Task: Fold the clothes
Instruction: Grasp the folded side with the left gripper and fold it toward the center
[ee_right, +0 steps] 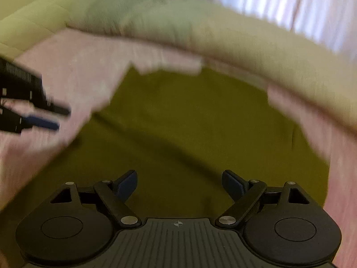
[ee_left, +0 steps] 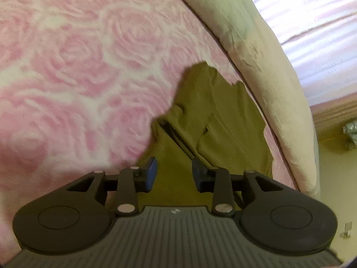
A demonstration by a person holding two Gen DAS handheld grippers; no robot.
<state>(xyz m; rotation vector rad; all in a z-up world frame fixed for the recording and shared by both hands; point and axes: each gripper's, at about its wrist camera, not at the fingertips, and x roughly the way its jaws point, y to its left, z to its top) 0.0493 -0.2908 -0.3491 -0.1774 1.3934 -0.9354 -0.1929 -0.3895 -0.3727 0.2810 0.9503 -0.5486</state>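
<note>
An olive-green garment lies partly folded on a pink rose-patterned blanket. My left gripper hovers low over the garment's near part, jaws apart, and I see only cloth beneath the blue pads, nothing pinched. In the blurred right wrist view the same garment spreads across the middle. My right gripper stands wide open above it with nothing between its fingers. The left gripper shows at the left edge, over the blanket beside the garment's left border.
A cream quilted cover runs along the bed's far edge behind the garment, also seen as the cream cover. Beyond it hang pale curtains. A silver object sits on the floor at far right.
</note>
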